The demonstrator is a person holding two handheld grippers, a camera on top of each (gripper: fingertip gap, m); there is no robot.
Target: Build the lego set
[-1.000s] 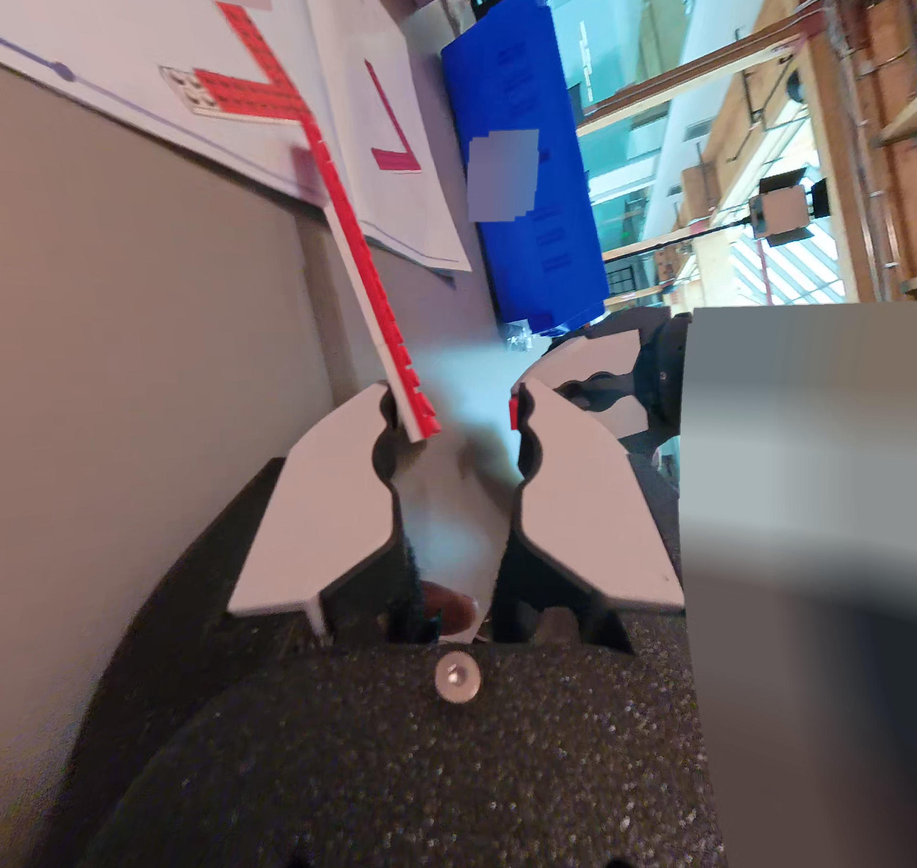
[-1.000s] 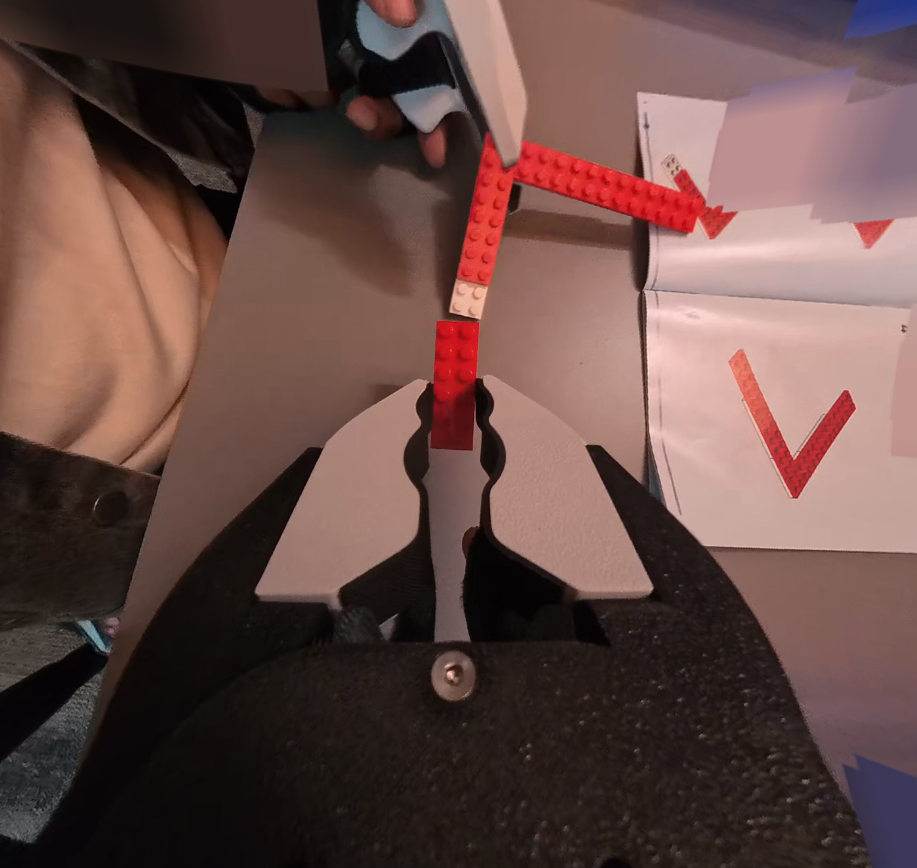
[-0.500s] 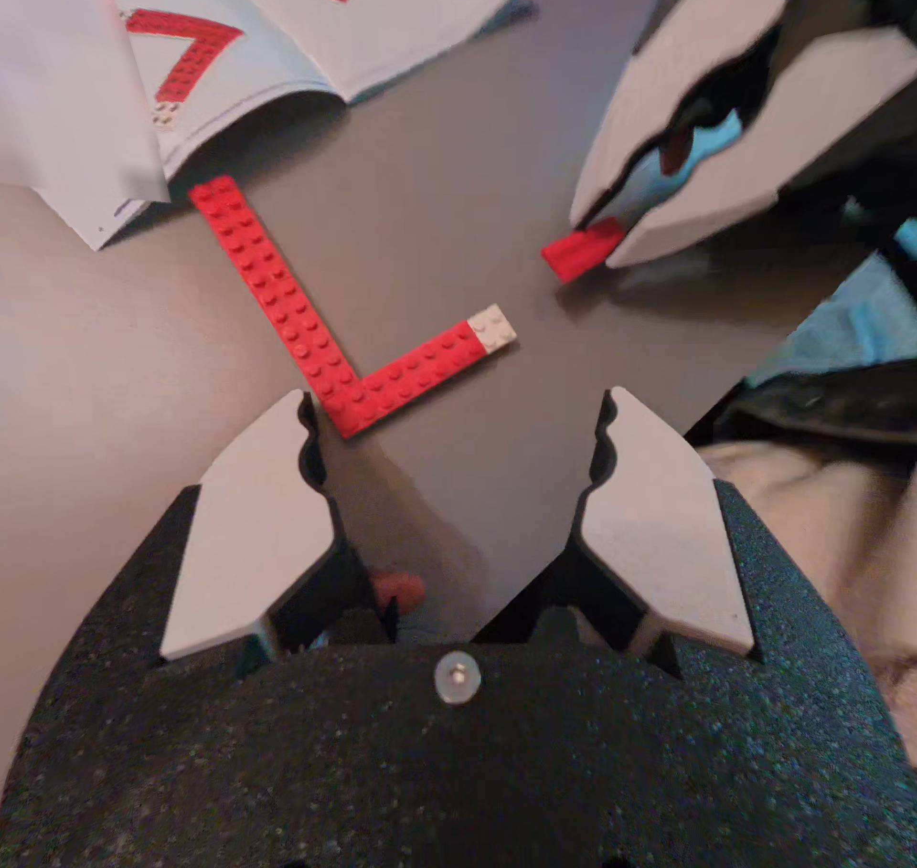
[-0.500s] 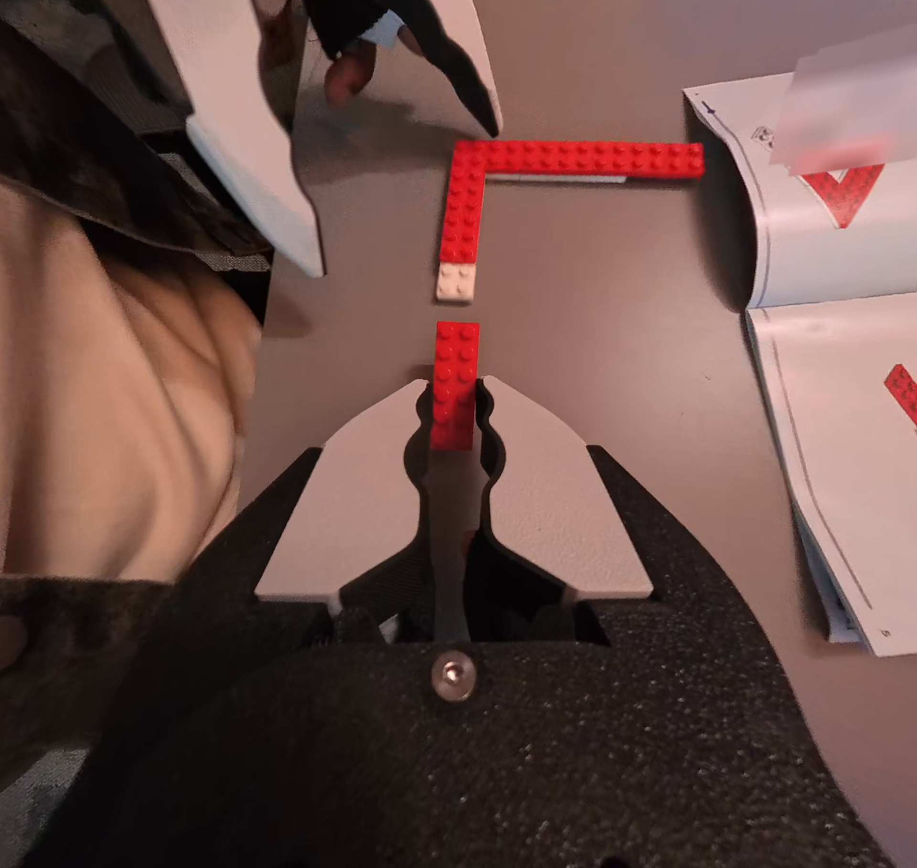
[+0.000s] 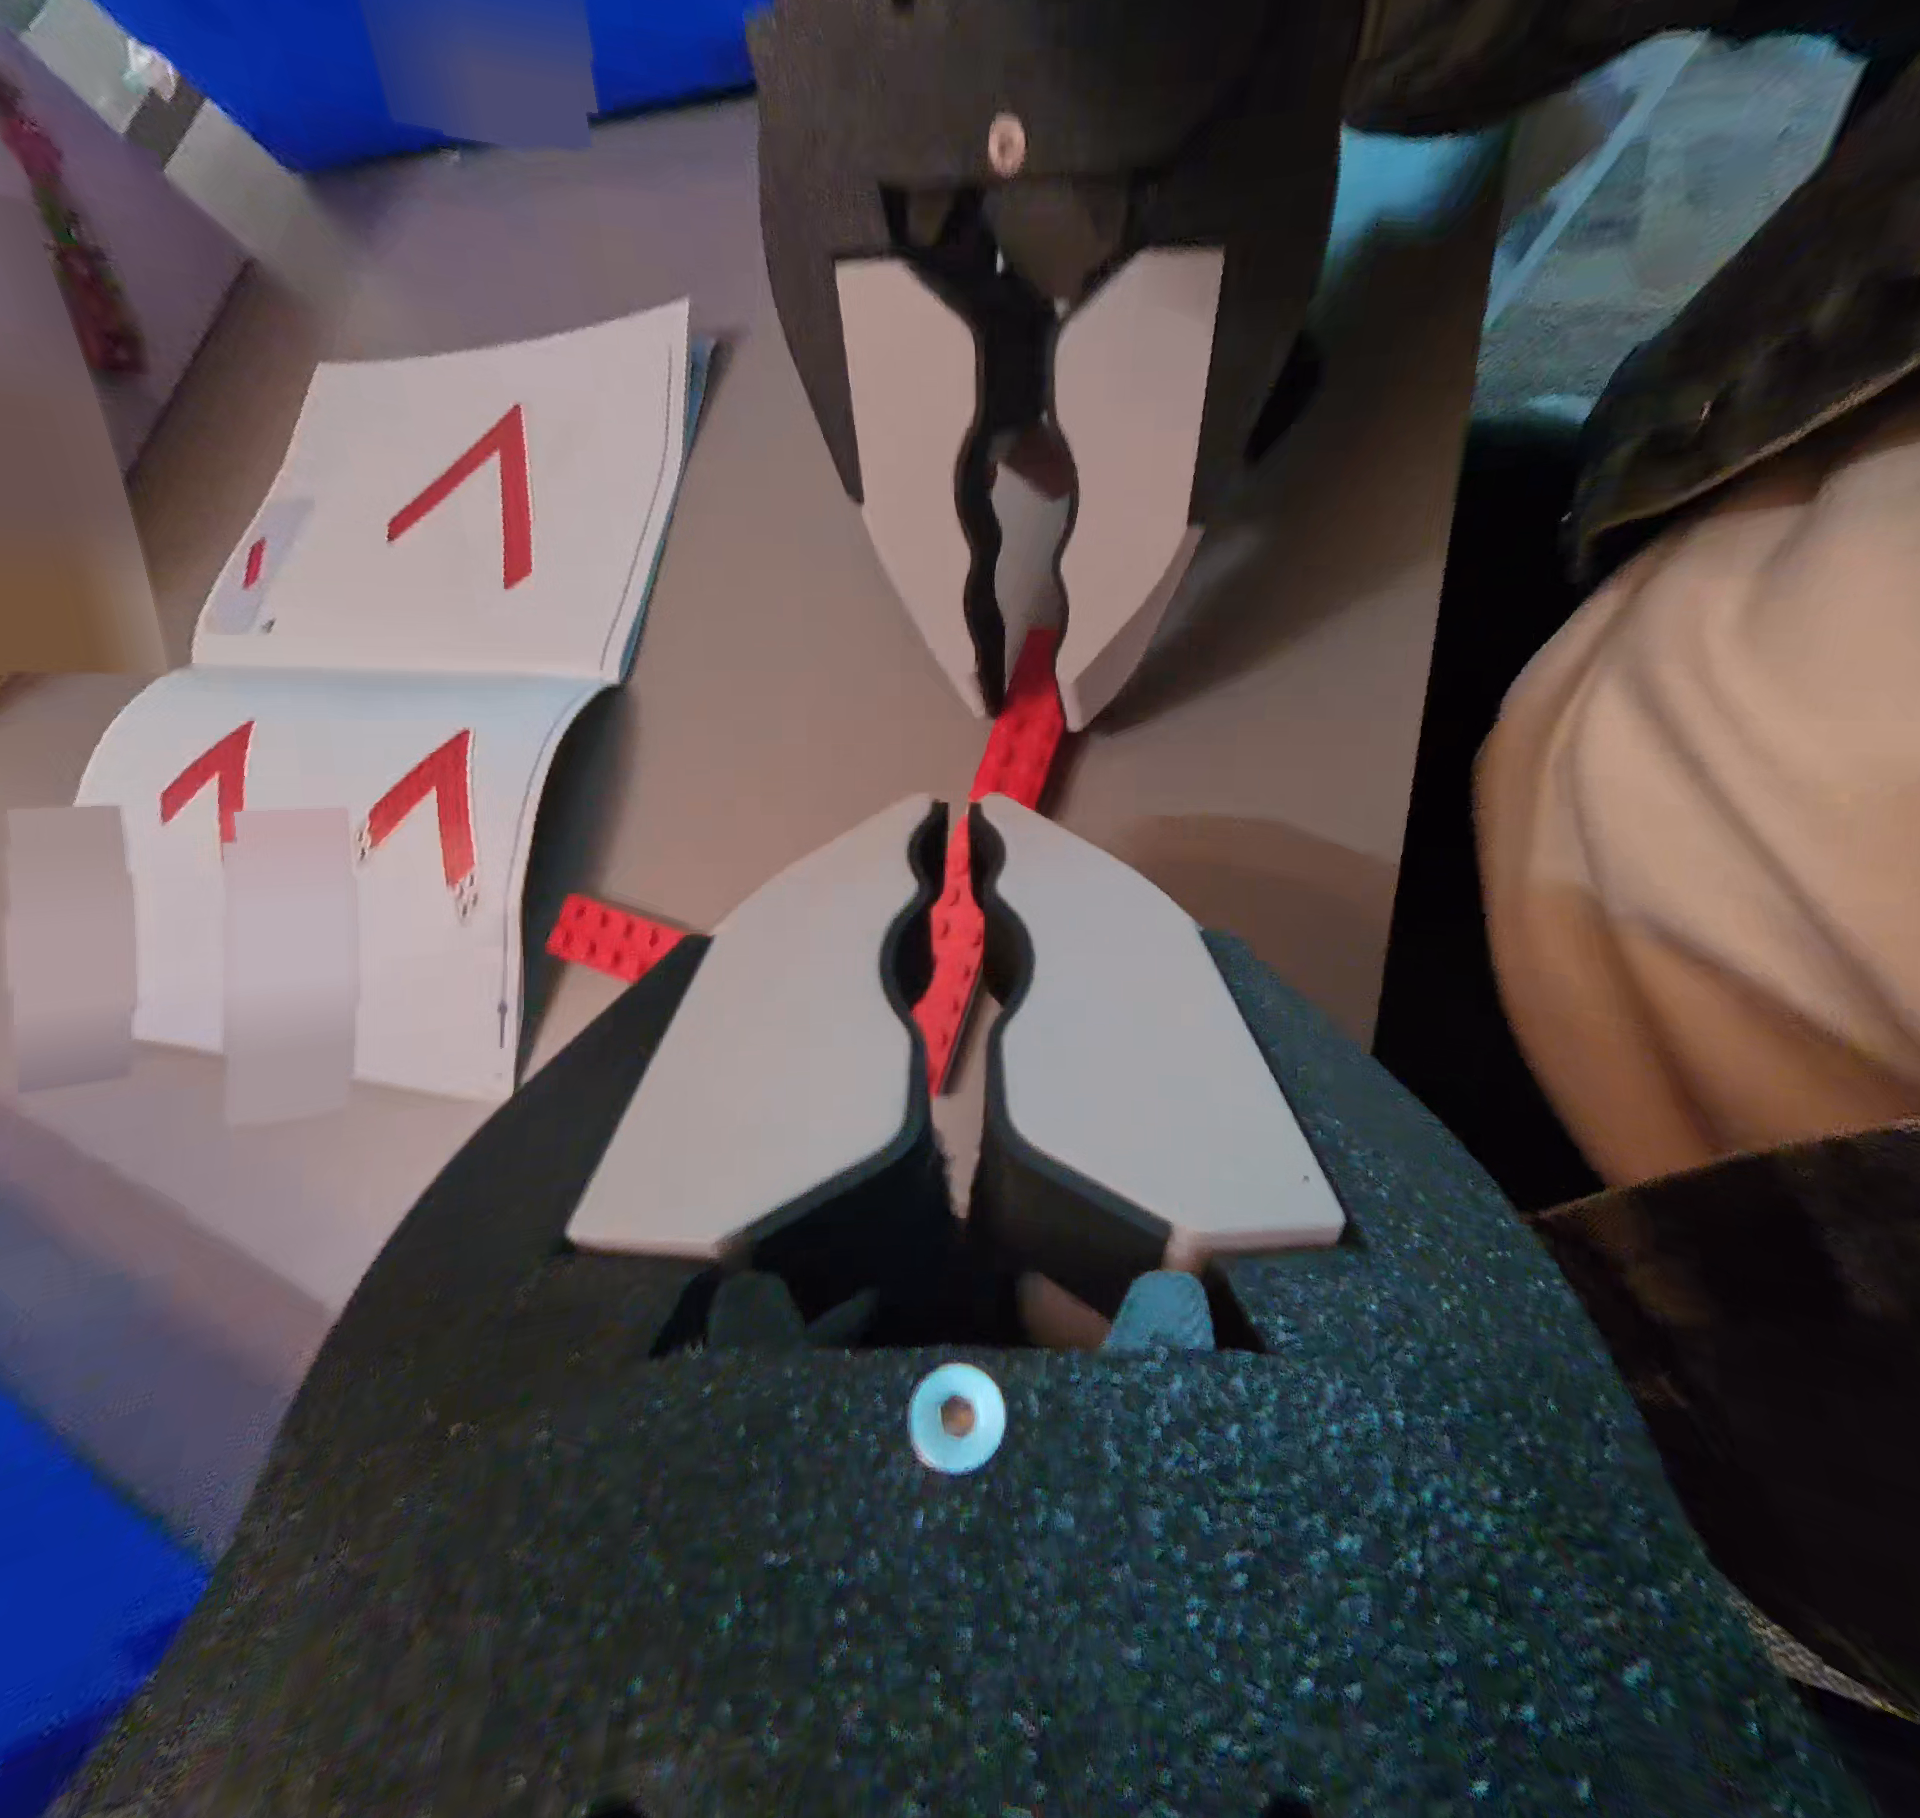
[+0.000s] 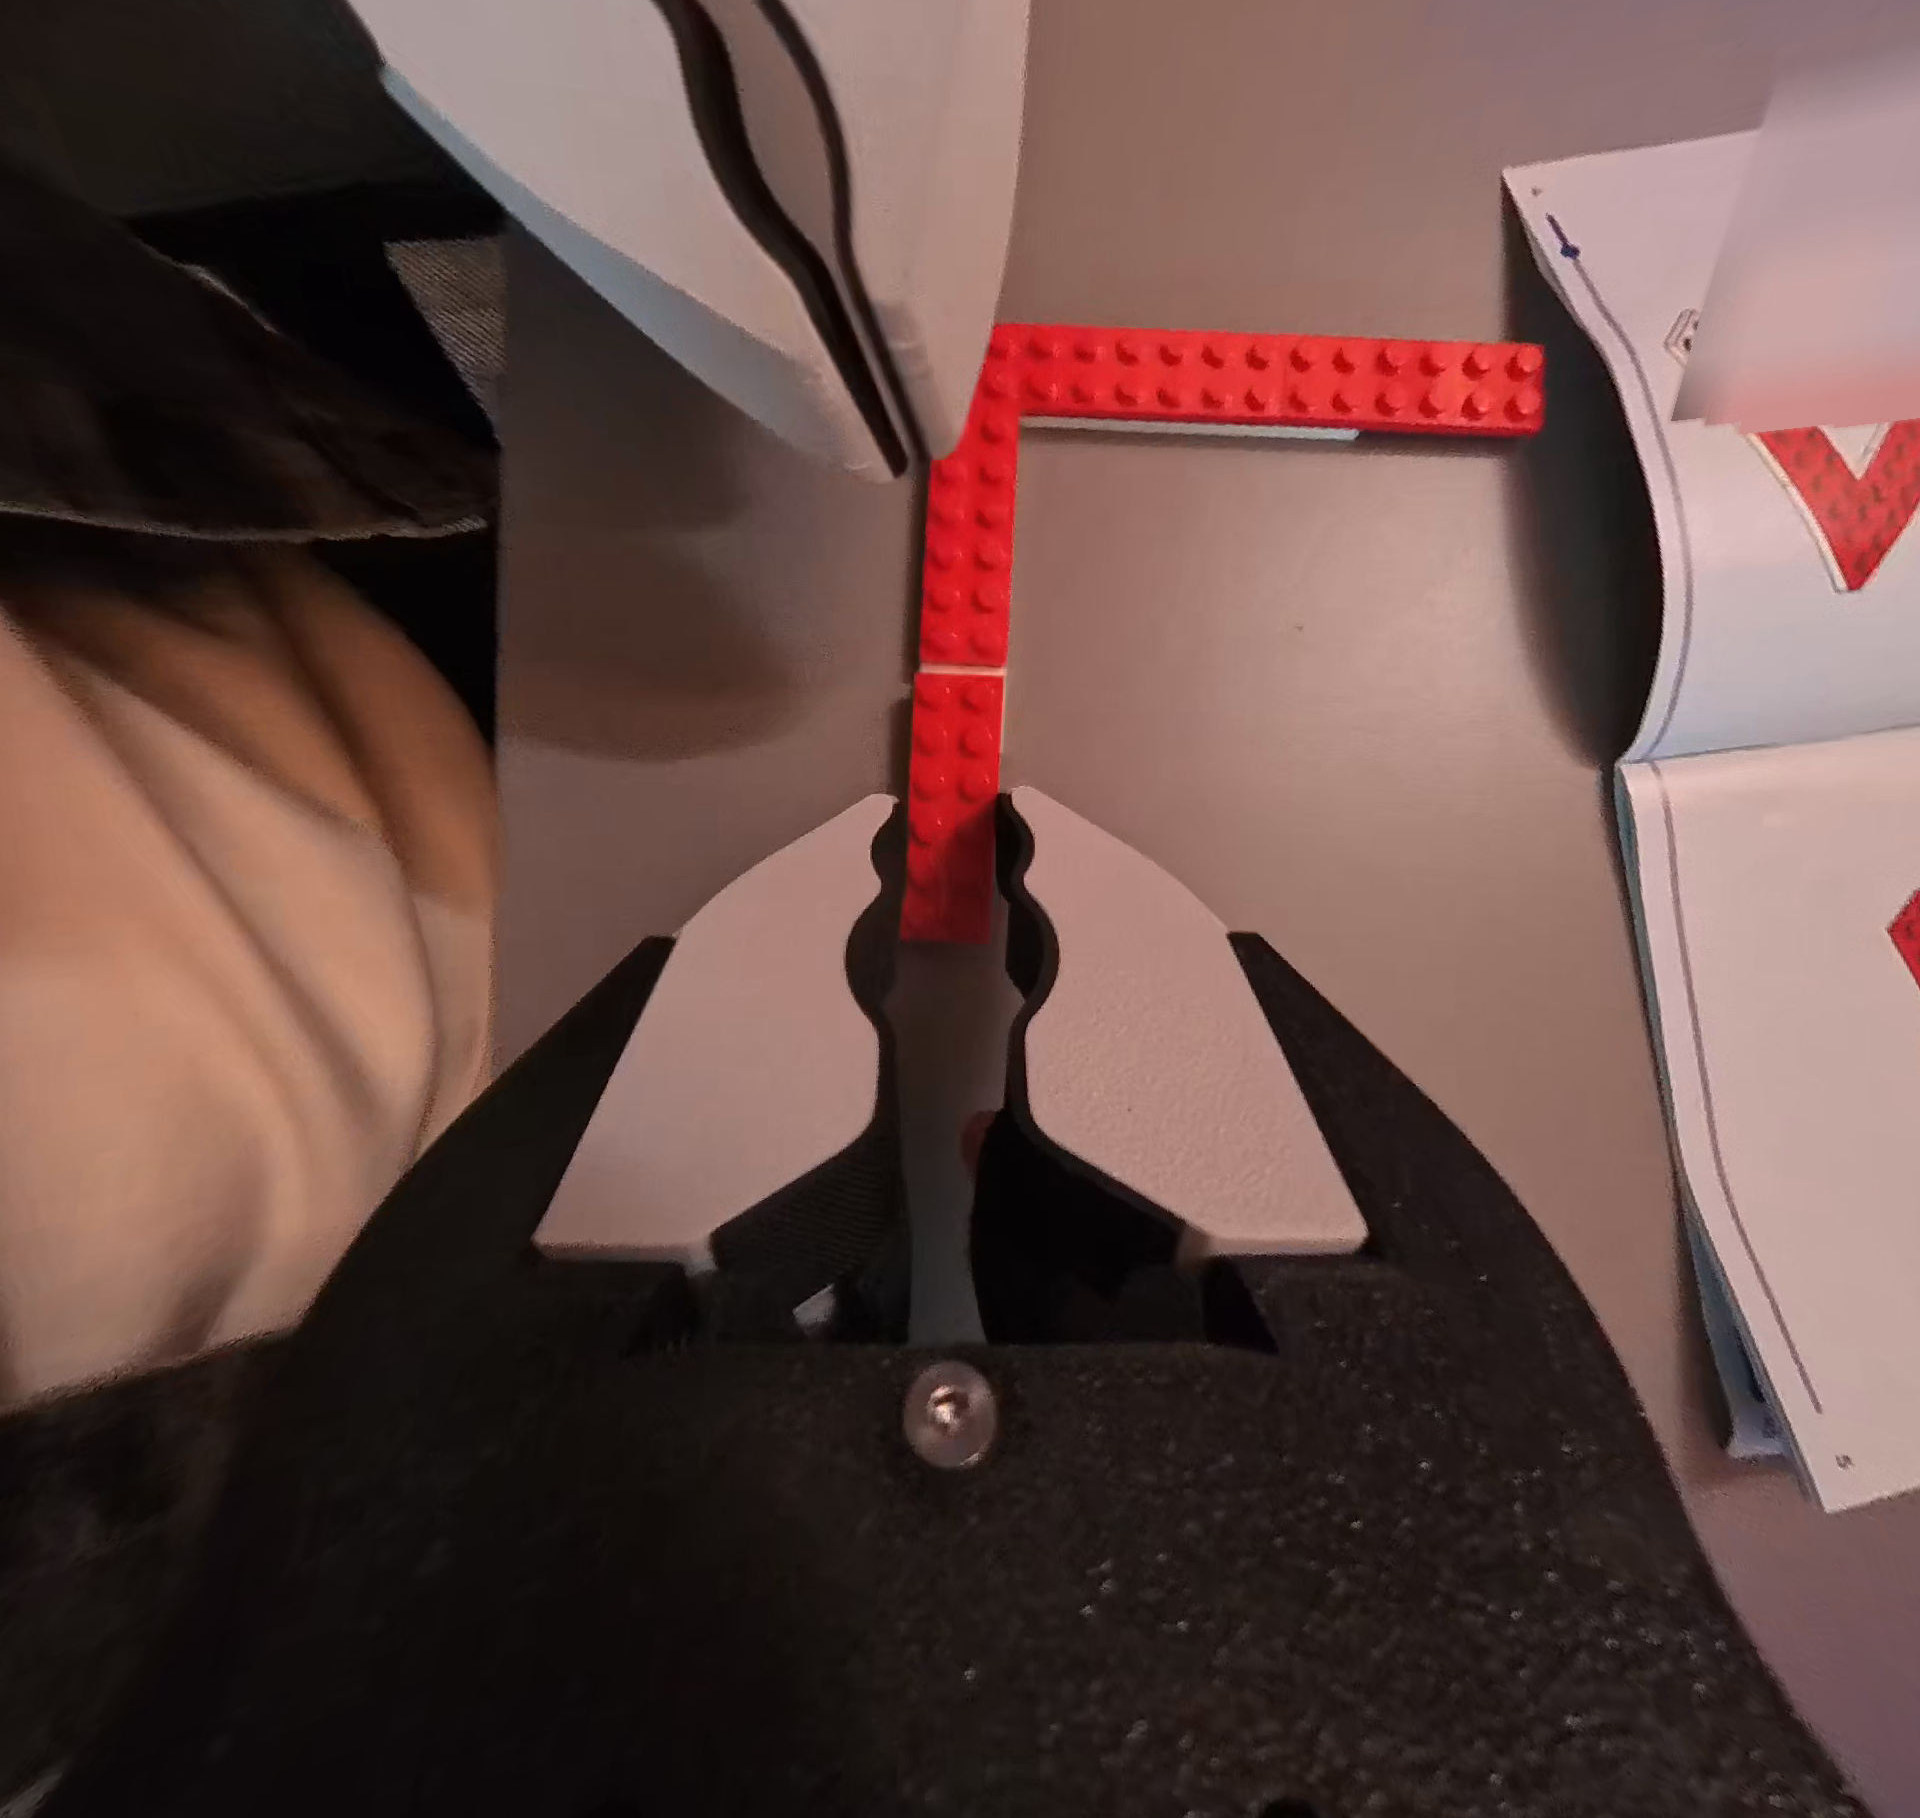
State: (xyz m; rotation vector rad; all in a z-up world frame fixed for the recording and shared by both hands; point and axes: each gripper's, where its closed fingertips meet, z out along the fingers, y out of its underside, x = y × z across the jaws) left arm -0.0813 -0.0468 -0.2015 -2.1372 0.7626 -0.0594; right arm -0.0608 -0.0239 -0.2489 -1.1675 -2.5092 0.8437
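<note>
A red L-shaped plate assembly [image 6: 1268,381] lies flat on the grey table [image 6: 1299,729]. Its short arm [image 6: 966,563] points toward my right gripper [image 6: 948,802]. That gripper is shut on a small red plate [image 6: 951,760], whose far end sits over the white piece [image 6: 961,669] at the short arm's end. My left gripper [image 6: 912,454] is shut, holds nothing, and its tips rest at the L's corner. In the left wrist view my left gripper [image 5: 961,810] shows the red short arm [image 5: 951,937] through its finger gap. The right gripper [image 5: 1023,719] faces it with the small plate [image 5: 1023,745].
An open instruction booklet [image 5: 447,521] lies left of the build, and it shows at the right in the right wrist view [image 6: 1766,937]. A blue box [image 5: 312,23] stands at the back. A person's beige clothing [image 5: 1714,833] is past the table's edge. The gap from one gripper's tips to the other's is roughly 6 cm.
My left gripper went from wide open beside the L to shut, with its tips at the corner. My right gripper moved the small red plate forward onto the white end piece.
</note>
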